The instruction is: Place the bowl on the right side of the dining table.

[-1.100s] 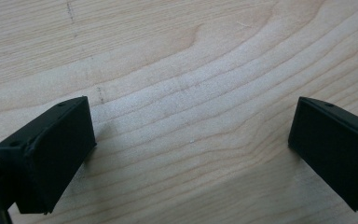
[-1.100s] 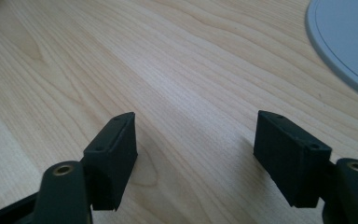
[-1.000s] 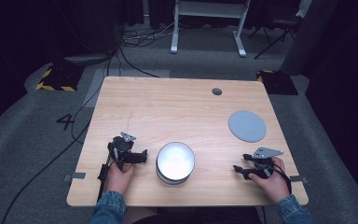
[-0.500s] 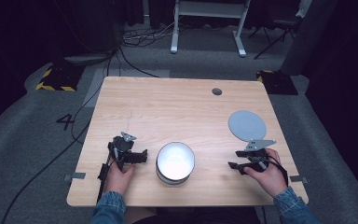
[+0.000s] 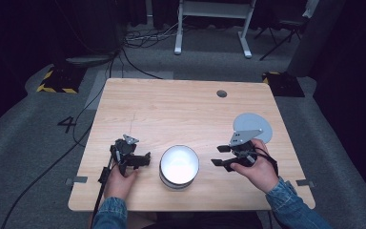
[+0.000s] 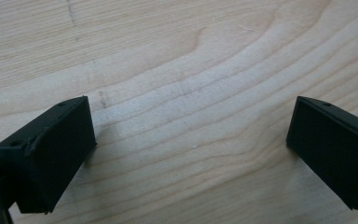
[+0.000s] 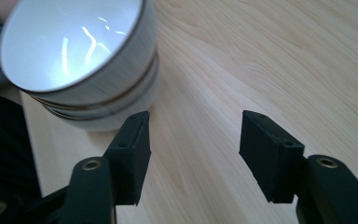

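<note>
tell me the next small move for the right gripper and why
Probably ease the right gripper toward the stacked bowls. Its jaws stand open and empty over bare table, pointing at the stack, with one jaw already close beside the bottom bowl's wall.

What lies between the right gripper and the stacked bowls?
Nothing: bare wooden table separates the right gripper from the stacked bowls, as the high view shows.

wooden table (image 5: 171, 109): stacked bowls (image 5: 179, 166), grey disc (image 5: 253, 126)
</note>
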A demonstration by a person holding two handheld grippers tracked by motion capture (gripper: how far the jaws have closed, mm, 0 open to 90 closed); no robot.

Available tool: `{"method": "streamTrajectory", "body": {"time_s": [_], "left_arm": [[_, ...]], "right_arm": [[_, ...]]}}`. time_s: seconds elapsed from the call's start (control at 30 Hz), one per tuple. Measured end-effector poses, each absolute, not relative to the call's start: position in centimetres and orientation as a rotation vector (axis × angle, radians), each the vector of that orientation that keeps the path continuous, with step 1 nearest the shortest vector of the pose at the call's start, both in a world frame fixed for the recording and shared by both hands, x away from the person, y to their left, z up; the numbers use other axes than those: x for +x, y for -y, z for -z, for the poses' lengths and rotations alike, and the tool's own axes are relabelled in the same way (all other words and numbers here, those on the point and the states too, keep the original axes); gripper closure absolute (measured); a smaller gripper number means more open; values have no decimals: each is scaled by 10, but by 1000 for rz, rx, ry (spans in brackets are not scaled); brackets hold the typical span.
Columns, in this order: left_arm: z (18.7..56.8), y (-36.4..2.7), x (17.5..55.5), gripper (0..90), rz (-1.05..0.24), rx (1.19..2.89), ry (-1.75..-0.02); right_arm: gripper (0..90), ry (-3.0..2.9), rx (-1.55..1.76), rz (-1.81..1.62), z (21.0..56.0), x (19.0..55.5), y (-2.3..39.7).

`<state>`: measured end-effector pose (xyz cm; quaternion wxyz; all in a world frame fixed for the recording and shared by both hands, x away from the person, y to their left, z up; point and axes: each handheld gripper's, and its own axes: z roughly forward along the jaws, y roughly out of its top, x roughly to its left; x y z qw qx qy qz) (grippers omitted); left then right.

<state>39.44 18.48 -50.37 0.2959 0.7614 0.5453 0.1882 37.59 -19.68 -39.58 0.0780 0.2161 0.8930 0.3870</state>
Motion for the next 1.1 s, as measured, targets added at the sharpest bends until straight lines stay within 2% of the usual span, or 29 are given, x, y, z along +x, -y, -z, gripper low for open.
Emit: {"method": "streamTrajectory", "body": {"time_s": [0.2, 0.47, 0.5, 0.53, 0.57, 0.6, 0.67, 0.77, 0.83, 0.93, 1.1], "left_arm": [[503, -185, 395, 14, -504, 2031, -1451], [503, -185, 395, 18, -503, 2029, -1451], [503, -185, 395, 18, -504, 2029, -1451], [503, -185, 395, 18, -503, 2029, -1451], [503, -185, 395, 18, -503, 2029, -1451], [503, -185, 395, 19, -504, 2029, -1451], [504, -185, 395, 19, -513, 2023, -1447], [504, -185, 395, 18, -512, 2023, -1447], [504, -185, 395, 19, -512, 2024, -1447], [504, -185, 395, 19, -512, 2024, -1447], [504, -185, 395, 19, -512, 2022, -1448]], "right_arm": [[451, -2674, 613, -1217, 379, 377, 179], [494, -2750, 487, -1172, 372, 386, 128], [512, -2762, 469, -1162, 375, 390, 120], [567, -2788, 446, -1123, 378, 394, 111], [567, -2788, 446, -1123, 378, 394, 111], [618, -2818, 427, -1075, 381, 398, 101], [637, -2820, 420, -1064, 382, 400, 99], [727, -2839, 425, -1017, 387, 407, 90], [744, -2847, 433, -1009, 389, 409, 89], [819, -2865, 455, -995, 394, 415, 86], [826, -2873, 492, -1014, 394, 417, 86]]}}
